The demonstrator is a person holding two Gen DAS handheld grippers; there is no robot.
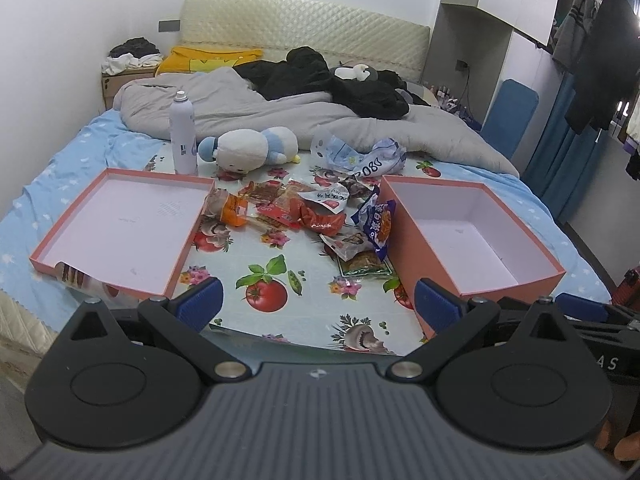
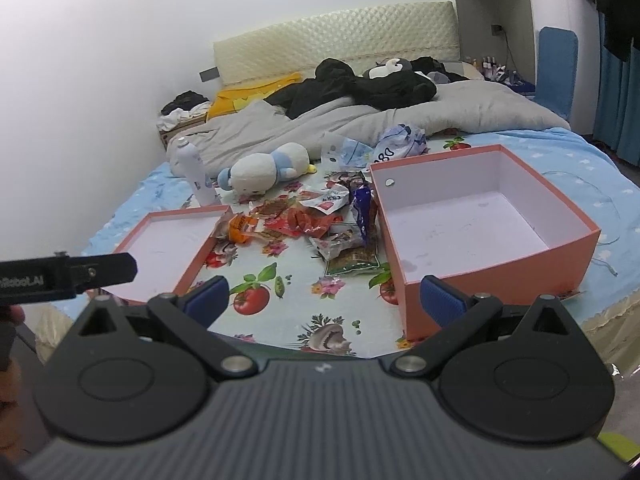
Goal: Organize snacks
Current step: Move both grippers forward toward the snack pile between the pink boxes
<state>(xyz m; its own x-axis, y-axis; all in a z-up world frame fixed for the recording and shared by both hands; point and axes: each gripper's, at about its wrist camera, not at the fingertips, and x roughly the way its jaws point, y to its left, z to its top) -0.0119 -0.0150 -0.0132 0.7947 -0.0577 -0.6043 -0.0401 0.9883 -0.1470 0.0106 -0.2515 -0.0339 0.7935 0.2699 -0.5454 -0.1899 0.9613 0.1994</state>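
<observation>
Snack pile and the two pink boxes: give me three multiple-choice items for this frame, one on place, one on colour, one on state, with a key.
1. Where does the snack pile lie?
A. Inside the deep box
B. On the printed cloth between the shallow lid and the deep box
C. On the grey duvet

2. What colour are the outer walls of the deep box?
A. Pink
B. Green
C. Black

3. In what state are the left gripper and the right gripper?
A. Both shut on a packet
B. Left open, right shut on the spray can
C. Both open, holding nothing

Key: 1 B, the packets sit on the printed cloth with the shallow lid on one side and the deep box on the other. 2 A, its sides show pink around a white inside. 3 C, the blue pads stand wide apart with only cloth seen between them.
</observation>
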